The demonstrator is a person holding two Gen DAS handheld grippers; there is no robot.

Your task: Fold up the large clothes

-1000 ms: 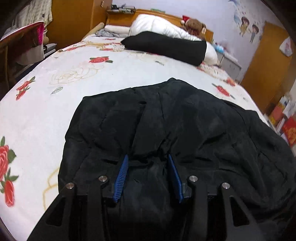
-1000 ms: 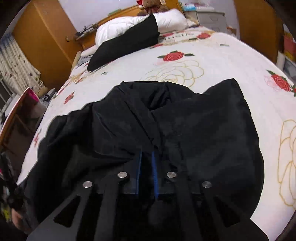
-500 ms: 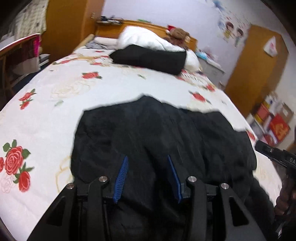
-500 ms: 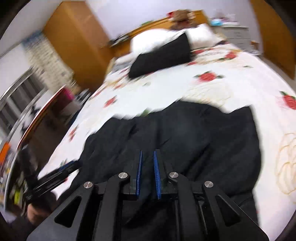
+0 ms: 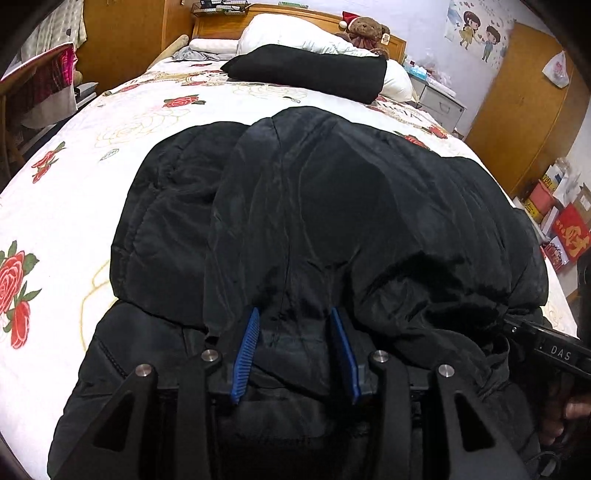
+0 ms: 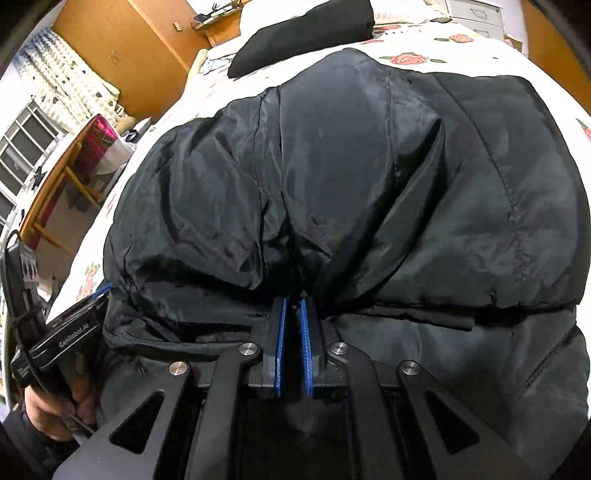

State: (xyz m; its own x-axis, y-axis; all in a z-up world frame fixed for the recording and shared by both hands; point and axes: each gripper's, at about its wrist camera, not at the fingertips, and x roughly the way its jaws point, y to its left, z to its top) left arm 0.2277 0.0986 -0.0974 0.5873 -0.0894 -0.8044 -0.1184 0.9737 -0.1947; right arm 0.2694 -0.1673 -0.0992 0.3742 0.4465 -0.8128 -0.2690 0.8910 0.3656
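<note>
The left tongs [image 5: 295, 317] have their blue pads set apart, with a thick bunch of the black padded coat [image 5: 332, 206] gathered between them and pressing on both pads. The right tongs [image 6: 291, 306] are drawn almost together, pinching a thin fold of the same coat [image 6: 369, 184]. The coat's upper half is doubled over its lower half, and the folded edge runs straight across in front of both pairs of tongs, hiding the bedding beyond it at close range. In the left wrist view the other handle, marked DAS, shows at the right edge [image 5: 554, 354]; in the right wrist view a hand [image 6: 55, 406] grips the handle marked GenRobot.AI.

The coat lies on a bed [image 5: 74, 177] covered by one white sheet printed with red roses. Farther up the bed lie one folded black garment [image 5: 310, 72], two white pillows [image 5: 288, 33] and one teddy bear in a red hat [image 5: 365, 29] against the wooden headboard. Around the bed stand a wooden wardrobe [image 5: 129, 33], a wooden door [image 5: 524, 110], a drawer unit [image 5: 439, 99] and a wooden chair [image 6: 62, 177] near the window.
</note>
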